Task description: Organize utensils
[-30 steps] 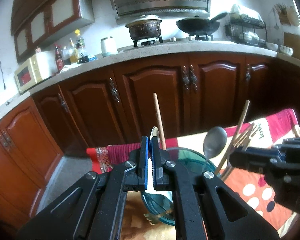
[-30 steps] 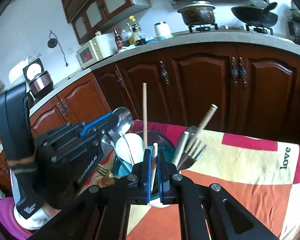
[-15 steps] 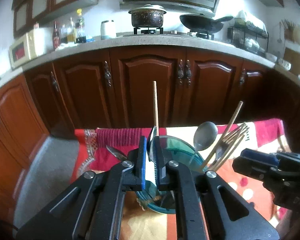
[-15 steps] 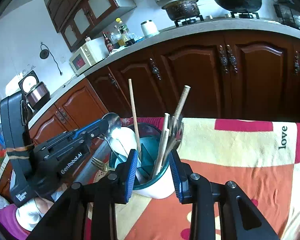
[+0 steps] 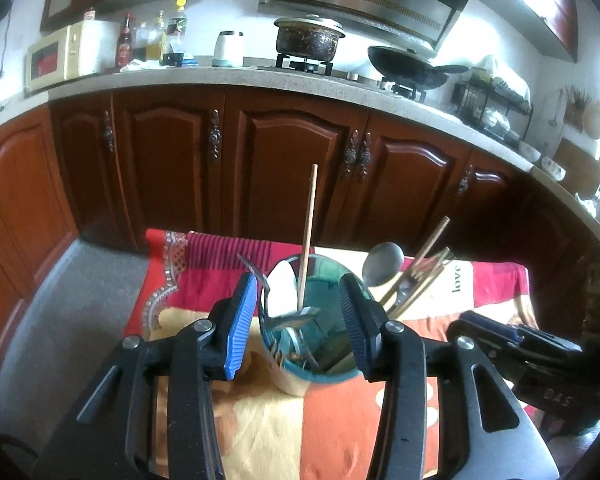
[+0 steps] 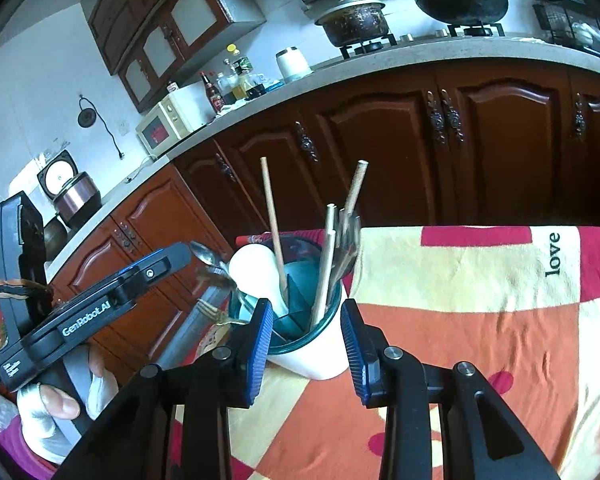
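Near the tablecloth (image 6: 440, 280) edge, opening claws (image 5: 300, 320) apparently flank the holder (image 6: 312, 352).

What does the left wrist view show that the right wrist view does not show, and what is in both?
Only the left wrist view shows the dish rack on the counter and the grey floor. Only the right wrist view shows the rice cooker and the hand holding the left gripper. Both views show the utensil cup with the long wooden stick on the patterned cloth, and also the microwave and the pot on the stove.
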### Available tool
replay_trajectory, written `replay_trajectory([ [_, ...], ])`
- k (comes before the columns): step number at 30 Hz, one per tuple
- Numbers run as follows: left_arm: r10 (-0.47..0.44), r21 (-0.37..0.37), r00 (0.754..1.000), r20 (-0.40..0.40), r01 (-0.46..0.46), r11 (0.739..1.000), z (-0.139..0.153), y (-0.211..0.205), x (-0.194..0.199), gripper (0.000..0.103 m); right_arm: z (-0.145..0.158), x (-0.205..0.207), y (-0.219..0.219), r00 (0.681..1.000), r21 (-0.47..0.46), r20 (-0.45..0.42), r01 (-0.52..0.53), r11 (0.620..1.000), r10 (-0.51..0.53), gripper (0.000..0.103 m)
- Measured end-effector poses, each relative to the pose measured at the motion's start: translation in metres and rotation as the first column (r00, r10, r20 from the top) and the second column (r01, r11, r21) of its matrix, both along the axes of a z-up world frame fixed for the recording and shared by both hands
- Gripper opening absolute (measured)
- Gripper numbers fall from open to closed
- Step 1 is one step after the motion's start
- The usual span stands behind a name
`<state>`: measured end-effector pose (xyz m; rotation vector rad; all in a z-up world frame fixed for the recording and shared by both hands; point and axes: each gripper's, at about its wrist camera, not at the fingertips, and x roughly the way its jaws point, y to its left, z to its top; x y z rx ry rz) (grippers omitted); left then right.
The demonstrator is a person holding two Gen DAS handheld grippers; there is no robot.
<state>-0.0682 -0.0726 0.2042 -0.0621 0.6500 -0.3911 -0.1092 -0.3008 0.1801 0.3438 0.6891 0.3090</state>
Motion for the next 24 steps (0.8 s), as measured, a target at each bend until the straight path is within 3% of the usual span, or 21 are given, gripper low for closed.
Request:
replay_trajectory([
  [24,0.075,0.030,0.997,0.003,-0.075,0.997,0.004,0.013,-0.050,0.043,0.020,-0.027,0.048,0.998,-0.123,0.063,0.033,0.992,-0.025,0.040],
])
